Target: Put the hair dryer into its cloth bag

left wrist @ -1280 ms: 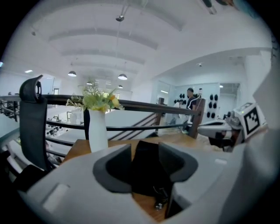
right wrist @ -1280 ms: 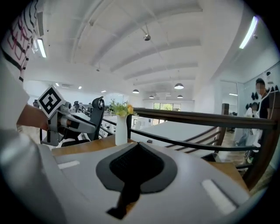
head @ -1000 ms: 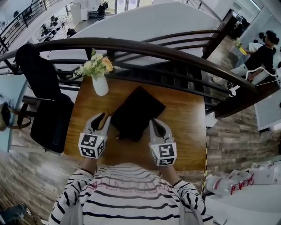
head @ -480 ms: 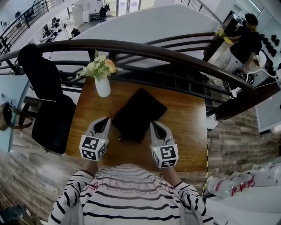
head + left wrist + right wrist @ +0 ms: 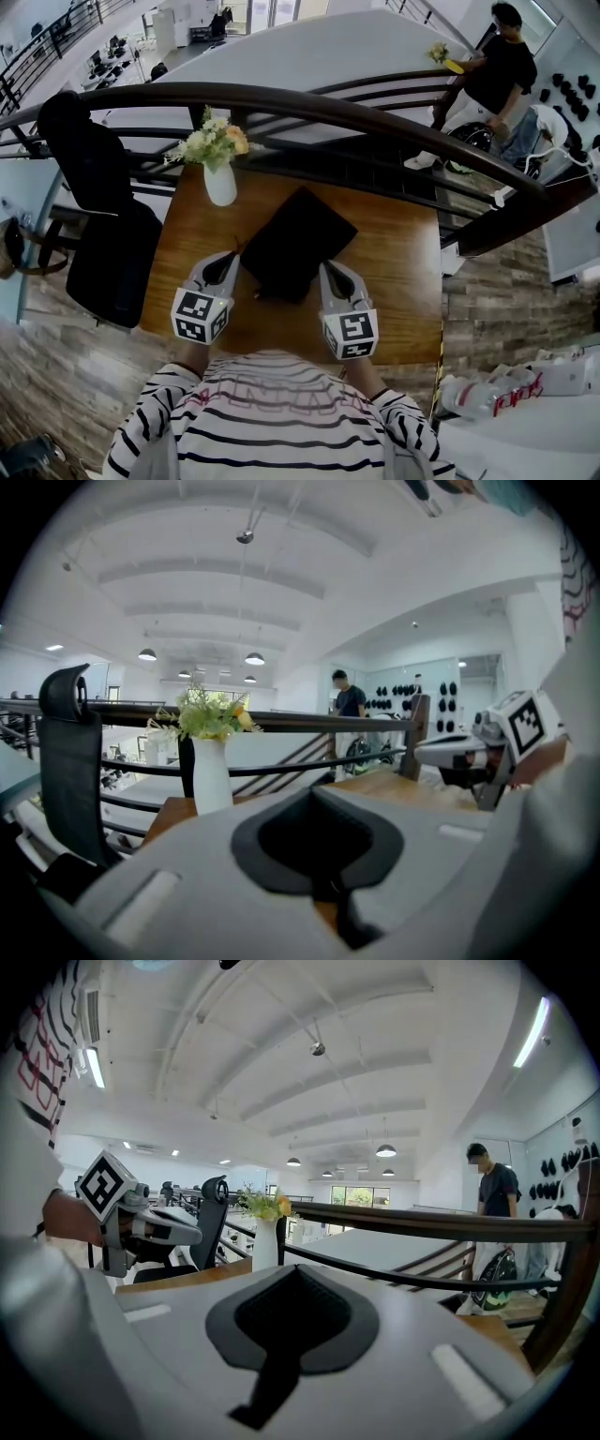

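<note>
Almost unmoved over the last second, the left claw (image 5: 223,267) and right claw (image 5: 331,275), both closed and empty, flank the near edge of the black cloth bag (image 5: 295,241) on the brown wooden table (image 5: 398,281), with no hair dryer in sight, suggesting a pause.

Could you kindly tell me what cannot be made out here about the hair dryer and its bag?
1. Hair dryer: in no view; the opaque black cloth bag in the head view may hide it.
2. Bag's opening: too dark and small in the head view.
3. Bag in both gripper views: blocked by the left gripper and right gripper's own grey bodies.
</note>
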`<state>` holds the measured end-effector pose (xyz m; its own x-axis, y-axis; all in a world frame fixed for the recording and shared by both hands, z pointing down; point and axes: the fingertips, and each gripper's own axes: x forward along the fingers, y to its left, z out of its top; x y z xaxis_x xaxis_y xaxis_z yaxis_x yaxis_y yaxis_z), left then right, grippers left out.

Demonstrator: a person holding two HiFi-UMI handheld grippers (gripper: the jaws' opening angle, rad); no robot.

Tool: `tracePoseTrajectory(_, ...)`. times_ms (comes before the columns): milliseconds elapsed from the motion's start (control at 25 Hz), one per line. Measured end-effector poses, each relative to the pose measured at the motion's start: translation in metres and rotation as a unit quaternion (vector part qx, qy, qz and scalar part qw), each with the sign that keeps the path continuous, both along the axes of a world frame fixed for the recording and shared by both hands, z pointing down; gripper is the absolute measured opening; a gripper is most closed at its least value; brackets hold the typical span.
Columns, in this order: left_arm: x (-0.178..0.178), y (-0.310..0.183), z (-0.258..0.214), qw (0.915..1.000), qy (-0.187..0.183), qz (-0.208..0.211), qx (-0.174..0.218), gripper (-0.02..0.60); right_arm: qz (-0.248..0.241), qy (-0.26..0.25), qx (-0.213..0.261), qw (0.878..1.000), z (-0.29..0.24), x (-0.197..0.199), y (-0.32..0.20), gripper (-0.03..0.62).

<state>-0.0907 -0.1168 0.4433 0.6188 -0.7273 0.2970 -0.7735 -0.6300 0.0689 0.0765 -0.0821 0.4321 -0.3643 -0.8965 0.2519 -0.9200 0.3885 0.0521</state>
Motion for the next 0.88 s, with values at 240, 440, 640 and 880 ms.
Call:
tracePoseTrajectory(240,0.0046,0.0002,0.0012,1.0000,-0.006,0.004,0.000,0.003,0.005,0.001,-0.003,1.000,0.0012,0.0046,0.0004,-0.002)
tracePoseTrajectory(440,0.0045,-0.0011,0.0030,1.0000,-0.005,0.003,-0.002,0.002,0.004,0.004,-0.006,1.000,0.0040,0.0041,-0.0010,-0.002)
tracePoseTrajectory(640,0.0021,-0.0013,0.0059,1.0000,-0.005,0.001,-0.004,0.002,0.002,0.006,-0.008,1.000,0.0059,0.0008,-0.0025,-0.002)
tracePoseTrajectory(880,0.0023,0.0008,0.0078,1.0000,-0.006,0.001,-0.005,0.002,0.002,0.007,-0.009,1.000,0.0072,-0.0003,-0.0023,-0.002)
